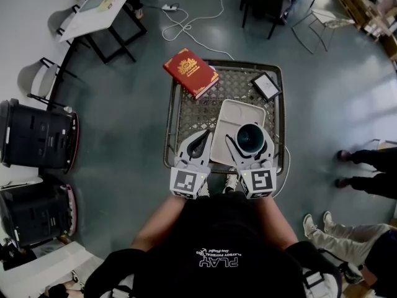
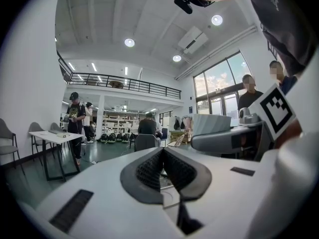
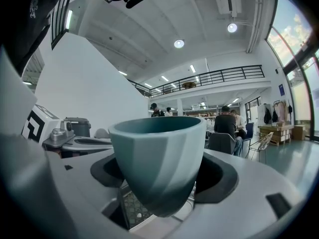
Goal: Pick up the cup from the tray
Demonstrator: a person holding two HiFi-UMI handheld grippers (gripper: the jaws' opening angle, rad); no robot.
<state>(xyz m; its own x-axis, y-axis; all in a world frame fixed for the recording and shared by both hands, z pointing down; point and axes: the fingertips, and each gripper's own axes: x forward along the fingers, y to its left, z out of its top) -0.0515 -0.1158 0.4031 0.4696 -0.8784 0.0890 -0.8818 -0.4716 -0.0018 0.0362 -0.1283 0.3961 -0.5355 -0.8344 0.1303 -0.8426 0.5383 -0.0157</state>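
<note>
A teal cup (image 1: 251,138) stands upright between the fingers of my right gripper (image 1: 250,144), which is shut on it over the near end of the white tray (image 1: 239,113). In the right gripper view the cup (image 3: 157,158) fills the space between the jaws, and its base appears slightly above the tray and the mesh. My left gripper (image 1: 200,143) is beside the tray's left edge, over the mesh table (image 1: 169,123). Its jaws (image 2: 162,171) are shut with nothing between them.
A red book (image 1: 190,72) lies on the table's far left corner and a small dark-framed tablet (image 1: 265,85) at the far right. Black bins (image 1: 37,143) stand at the left, and a person's legs (image 1: 366,160) at the right. A white cable (image 1: 186,27) runs across the floor beyond the table.
</note>
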